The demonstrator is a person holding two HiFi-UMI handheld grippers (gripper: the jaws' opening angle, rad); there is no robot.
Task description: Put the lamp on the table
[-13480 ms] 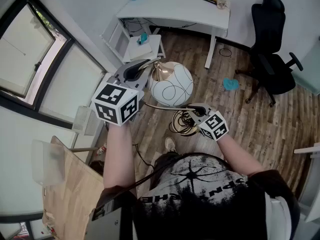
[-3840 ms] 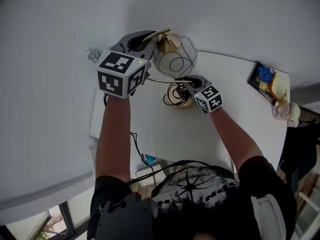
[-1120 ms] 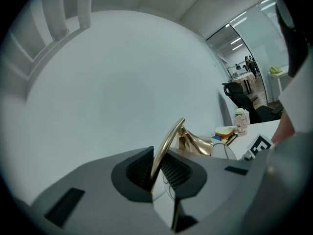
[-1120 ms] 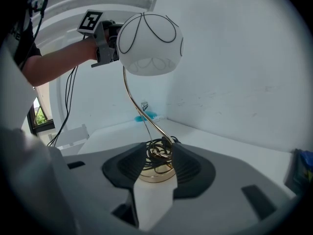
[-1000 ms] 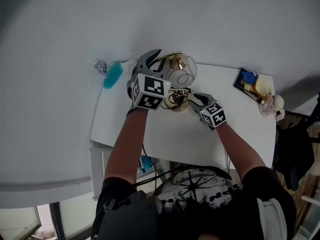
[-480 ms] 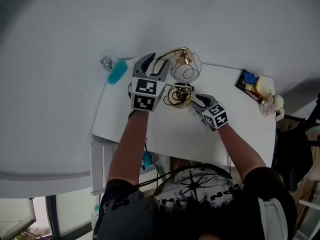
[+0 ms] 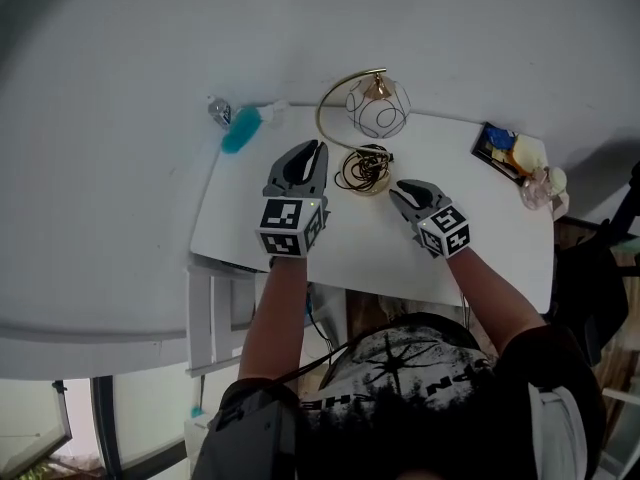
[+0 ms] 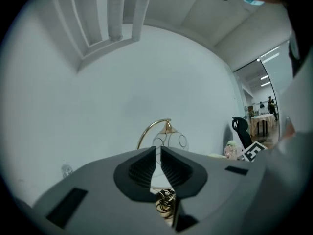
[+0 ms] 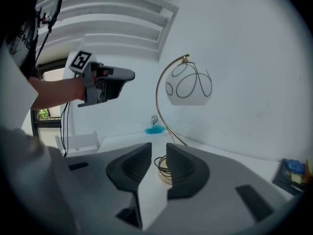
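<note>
**Now that the lamp (image 7: 377, 108) stood on the table (image 7: 240, 230), little was left**

While my left claw (image 7: 312, 150) hung over the near part of the smooth white tabletop, its jaws had just been closing to a thin slit, with nothing between them. My right claw (image 7: 402, 190) had been closing too. It kept a wider gap and was just as empty. Neither claw touched the lamp.

Just beyond my jaws the lamp's round, pale base (image 7: 362, 170) sat flat on the table, with a loose coil of thin dark cord heaped on it. From the base a slim brass-coloured stem (image 7: 328, 103) rose and bent over in a hoop. Under a small brass cap at its tip hung a white globe shade. The shade was matt and crossed by looping dark lines; whether these were wire or drawn on, I could not tell. Farther off, at the table's back left corner against the plain white wall, lay a blue fluffy thing (image 7: 240, 130).

I judged the job as good as done, since the lamp was upright, on the table and unheld. Only drawing my claws away remained.
</note>
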